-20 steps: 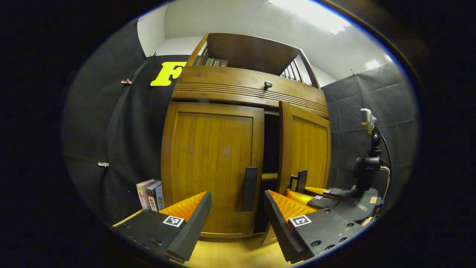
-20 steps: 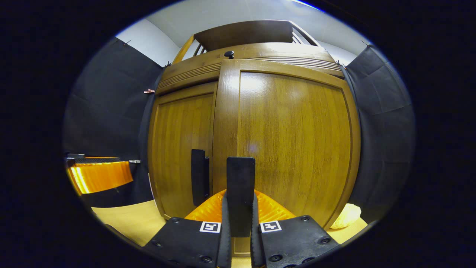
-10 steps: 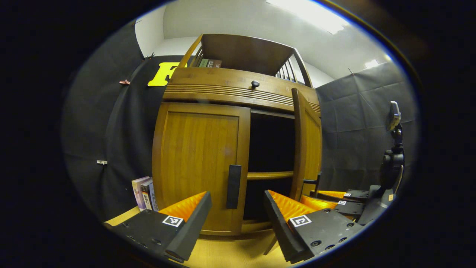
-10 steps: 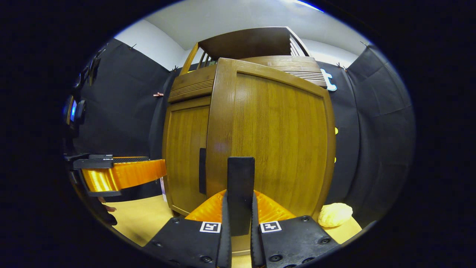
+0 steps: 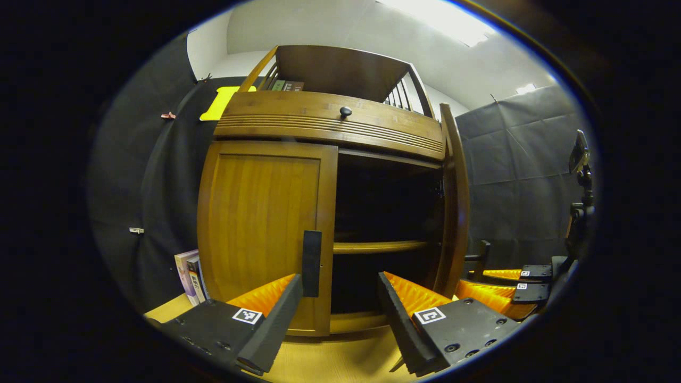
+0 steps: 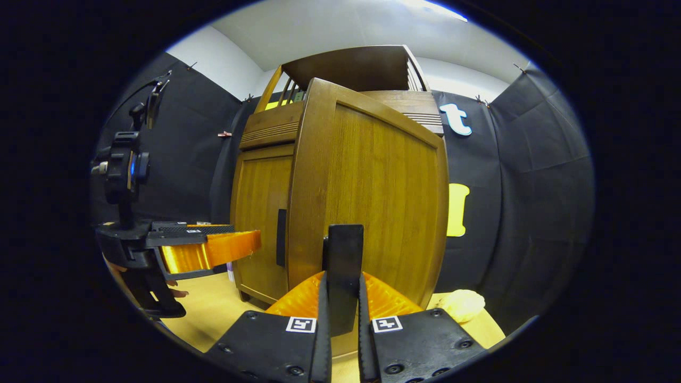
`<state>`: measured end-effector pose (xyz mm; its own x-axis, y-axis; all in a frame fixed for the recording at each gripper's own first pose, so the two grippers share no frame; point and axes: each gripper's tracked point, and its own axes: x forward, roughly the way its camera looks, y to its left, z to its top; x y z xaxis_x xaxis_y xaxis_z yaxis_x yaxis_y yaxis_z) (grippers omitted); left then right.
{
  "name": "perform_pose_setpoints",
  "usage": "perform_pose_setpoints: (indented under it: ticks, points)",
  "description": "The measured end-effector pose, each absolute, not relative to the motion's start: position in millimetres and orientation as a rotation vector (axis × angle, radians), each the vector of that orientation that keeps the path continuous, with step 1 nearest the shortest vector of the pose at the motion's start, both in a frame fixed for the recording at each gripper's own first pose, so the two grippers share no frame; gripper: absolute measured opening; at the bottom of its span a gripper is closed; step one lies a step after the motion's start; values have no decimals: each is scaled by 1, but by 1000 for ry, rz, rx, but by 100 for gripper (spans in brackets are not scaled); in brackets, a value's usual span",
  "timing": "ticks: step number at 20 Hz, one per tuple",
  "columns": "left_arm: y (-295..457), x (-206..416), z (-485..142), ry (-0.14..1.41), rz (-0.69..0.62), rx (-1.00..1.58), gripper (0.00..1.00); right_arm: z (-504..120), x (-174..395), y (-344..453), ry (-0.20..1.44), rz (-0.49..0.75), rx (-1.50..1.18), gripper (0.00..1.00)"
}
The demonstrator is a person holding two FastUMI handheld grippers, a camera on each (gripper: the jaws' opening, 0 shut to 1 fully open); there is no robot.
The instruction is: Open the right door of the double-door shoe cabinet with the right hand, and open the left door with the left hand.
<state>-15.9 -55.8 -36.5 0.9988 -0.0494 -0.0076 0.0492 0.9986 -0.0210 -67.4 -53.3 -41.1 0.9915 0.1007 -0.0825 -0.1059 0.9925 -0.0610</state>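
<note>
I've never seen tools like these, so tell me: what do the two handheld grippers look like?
The left gripper and right gripper each have two wedge-shaped fingers with ribbed inner faces, mounted on flat black plates dotted with screws. Every plate carries a small square black-and-white marker. A black mounting post rises from the left one's body.

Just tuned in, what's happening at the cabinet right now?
A person works two handheld grippers at the shoe cabinet. The right gripper is shut on the right door's handle, and the right door stands swung well out, exposing the inner shelf. The left gripper is open, close in front of the left door's handle; the left door is closed.
</note>
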Motion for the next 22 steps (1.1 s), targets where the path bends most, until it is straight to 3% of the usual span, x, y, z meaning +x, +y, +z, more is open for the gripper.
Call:
perform_pose_setpoints:
  ticks: [3, 4, 5, 7, 16, 18, 19, 21, 22]
  points:
    - [-66, -10, -38, 6, -66, -25, 88, -37, -78, -67, 85, 84, -51, 23]
    - [-70, -9, -40, 6, -72, -22, 88, -37, -82, -73, 86, 76, -45, 19]
    - [-73, -7, -40, 5, -79, -18, 85, -35, -86, -78, 87, 67, -42, 19]
    - [-81, -5, -40, 0, -89, -10, 88, -33, -91, -87, 89, 50, -39, 23]
    - [-97, 8, -44, -16, -86, 10, 85, -27, -112, -134, 90, -44, -64, 22]
    - [-101, 12, -44, -18, -89, 2, 88, -31, -114, -154, 109, -85, -84, 22]
    - [-103, 15, -44, -20, -92, -3, 88, -31, -115, -164, 109, -107, -97, 17]
    - [-102, 20, -43, -26, -81, -6, 92, -24, -120, -182, 101, -132, -107, 27]
    - [-98, 23, -43, -30, -64, -5, 85, -25, -122, -183, 101, -123, -88, 16]
